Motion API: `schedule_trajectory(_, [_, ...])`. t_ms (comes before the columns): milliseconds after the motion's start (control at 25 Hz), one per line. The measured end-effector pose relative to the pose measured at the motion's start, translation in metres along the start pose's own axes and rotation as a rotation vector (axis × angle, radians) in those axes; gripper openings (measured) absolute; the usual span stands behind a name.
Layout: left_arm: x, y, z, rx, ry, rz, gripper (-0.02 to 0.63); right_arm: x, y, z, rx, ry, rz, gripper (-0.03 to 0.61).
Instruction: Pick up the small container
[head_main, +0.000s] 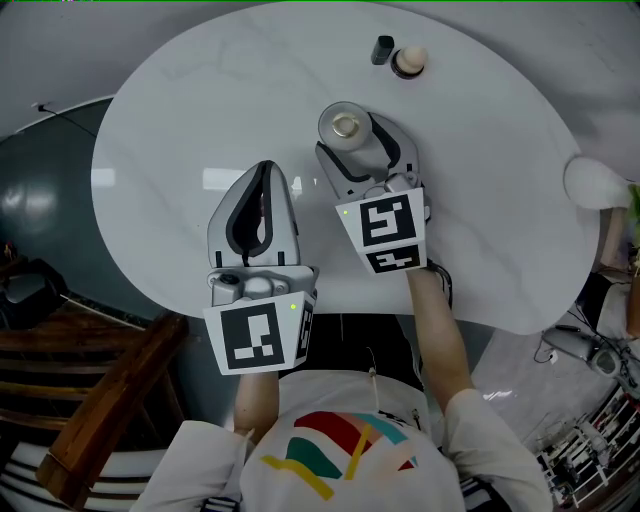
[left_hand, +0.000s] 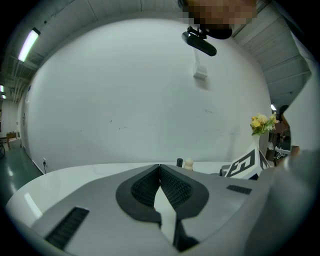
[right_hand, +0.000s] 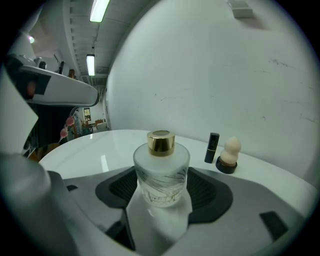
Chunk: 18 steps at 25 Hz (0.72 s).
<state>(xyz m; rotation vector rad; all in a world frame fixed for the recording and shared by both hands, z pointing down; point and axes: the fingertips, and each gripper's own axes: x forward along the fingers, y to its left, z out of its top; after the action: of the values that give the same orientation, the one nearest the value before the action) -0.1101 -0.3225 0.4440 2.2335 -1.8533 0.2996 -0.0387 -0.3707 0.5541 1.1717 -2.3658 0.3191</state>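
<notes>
Left tongs (head_main: 262, 178): clenched on nothing, idling near the small container (right_hand: 161, 172), on its left.
Right tongs (head_main: 352, 140): pads pressed on both flanks of the small container, gold cap upright (resting on the white table (head_main: 190, 120) or just off it, unclear).
Slip risk: it's round frosted glass held low, so if you lift quickly it may tilt or slide free.
Beyond the small container: a dark tube (right_hand: 212, 147) and a sponge (right_hand: 229, 155) stand apart; swing forward and you'd topple them.
</notes>
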Motion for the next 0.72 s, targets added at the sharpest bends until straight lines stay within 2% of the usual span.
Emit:
schedule_trajectory(400, [-0.009, -0.001, 0.009, 0.0, -0.018, 0.012, 0.018, -0.004, 0.0, 0.005, -0.019, -0.012, -0.031, 0.319])
schedule_trajectory(720, [-0.019, 0.001, 0.03, 0.001, -0.059, 0.025, 0.017, -0.021, 0.0, 0.04, -0.025, -0.062, -0.035, 0.318])
